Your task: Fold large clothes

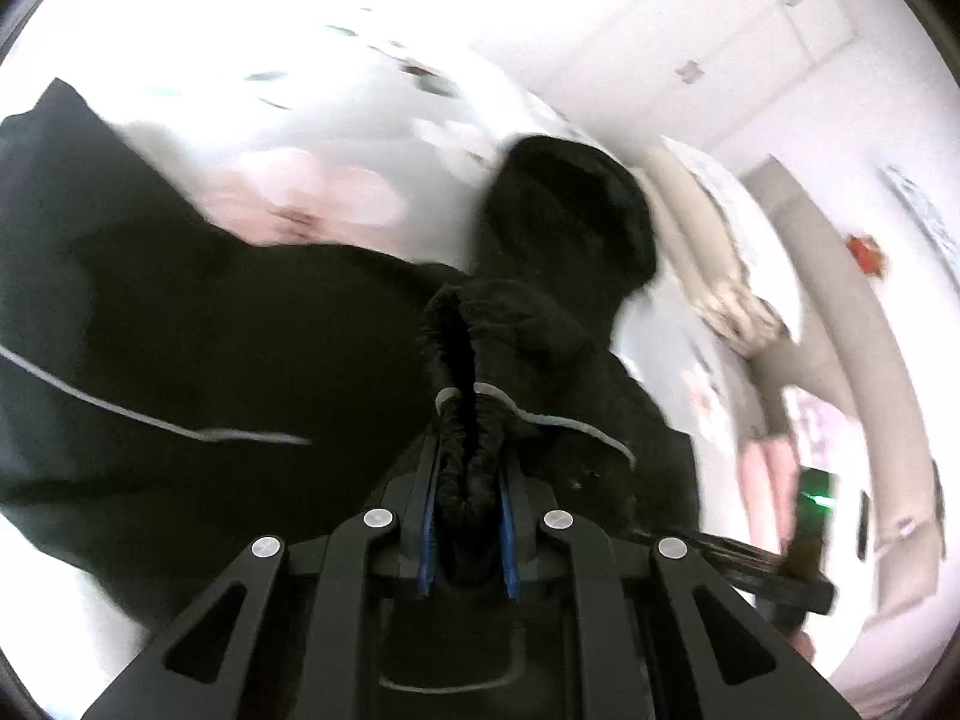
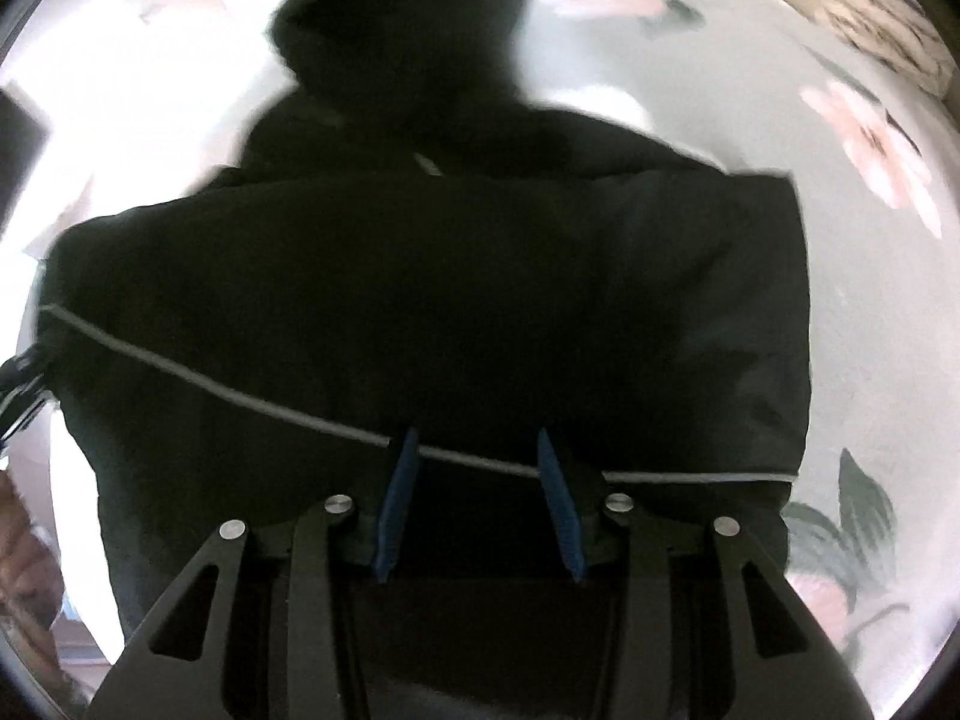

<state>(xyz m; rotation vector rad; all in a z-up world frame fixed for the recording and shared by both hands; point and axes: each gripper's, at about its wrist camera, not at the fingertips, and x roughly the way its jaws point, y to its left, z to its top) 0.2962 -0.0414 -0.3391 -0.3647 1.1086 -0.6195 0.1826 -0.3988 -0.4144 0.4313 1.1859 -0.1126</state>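
Note:
A large black hooded jacket [image 1: 180,330] with thin grey piping lies spread on a flowered bedsheet [image 1: 336,138]. Its hood [image 1: 564,210] points away from me. My left gripper [image 1: 465,450] is shut on a gathered black elastic cuff [image 1: 462,360], which stands up between the blue pads. In the right wrist view the jacket [image 2: 450,312] fills the middle, with the hood [image 2: 408,30] at the top. My right gripper [image 2: 477,468] stands with its blue pads apart over the jacket's grey piping [image 2: 240,390], which runs straight across between the tips, not bunched.
The pale sheet with pink flowers [image 2: 870,150] and green leaves lies bare to the right of the jacket. A beige pillow or blanket [image 1: 720,276] lies along the bed's far edge. White cupboard doors [image 1: 690,30] stand behind. A person's hand [image 2: 24,570] shows at the lower left.

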